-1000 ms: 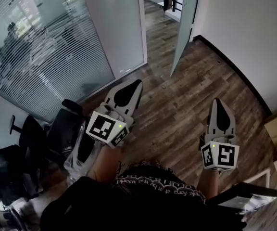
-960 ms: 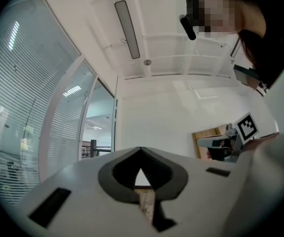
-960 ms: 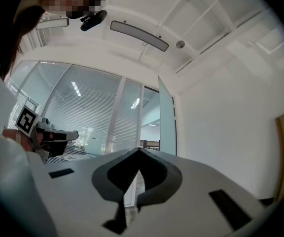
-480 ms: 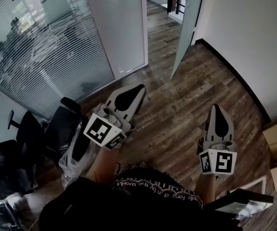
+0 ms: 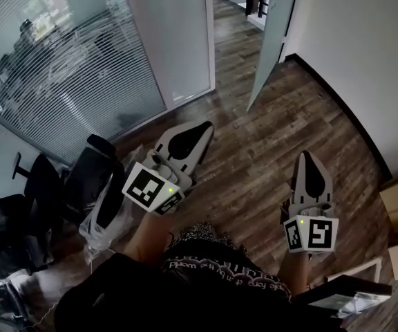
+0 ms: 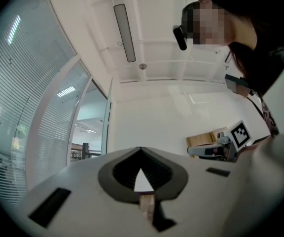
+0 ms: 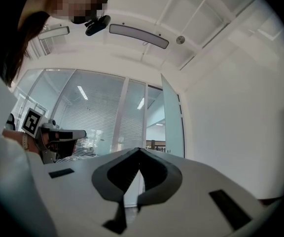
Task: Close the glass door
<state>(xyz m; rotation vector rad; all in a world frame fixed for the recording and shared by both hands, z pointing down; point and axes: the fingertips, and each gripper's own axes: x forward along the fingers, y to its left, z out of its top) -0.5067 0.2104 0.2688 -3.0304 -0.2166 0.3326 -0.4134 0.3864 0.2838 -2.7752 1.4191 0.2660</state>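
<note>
The glass door [image 5: 271, 40] stands open. It is swung into the room, close to the white wall [image 5: 351, 40] on the right. The doorway [image 5: 230, 9] is just beside it, at the far end of the wooden floor [image 5: 254, 151]. The door is well apart from both of my claws.

My left claw [image 5: 208, 124] has its tips together and holds nothing. My right claw [image 5: 308, 155] is pressed shut too, and it is also empty. Both point toward the door.

I think the step now is to get to the door. To do it well, I would walk up close and put a shut claw flat on the side that faces the wall. Then I would push slowly until the door fills the doorway. It is glass, so a soft push is best. I cannot make out a handle from here.

The head view shows the floor between me and the door, and the chairs [image 5: 92, 171] by the glass wall [image 5: 61, 61] on the left. The right gripper view shows the door [image 7: 172, 117] standing tall, right up to its top, and a long lamp [image 7: 138, 35] on the ceiling. Only the left gripper view shows the brown box [image 6: 206, 139] standing against the wall.
</note>
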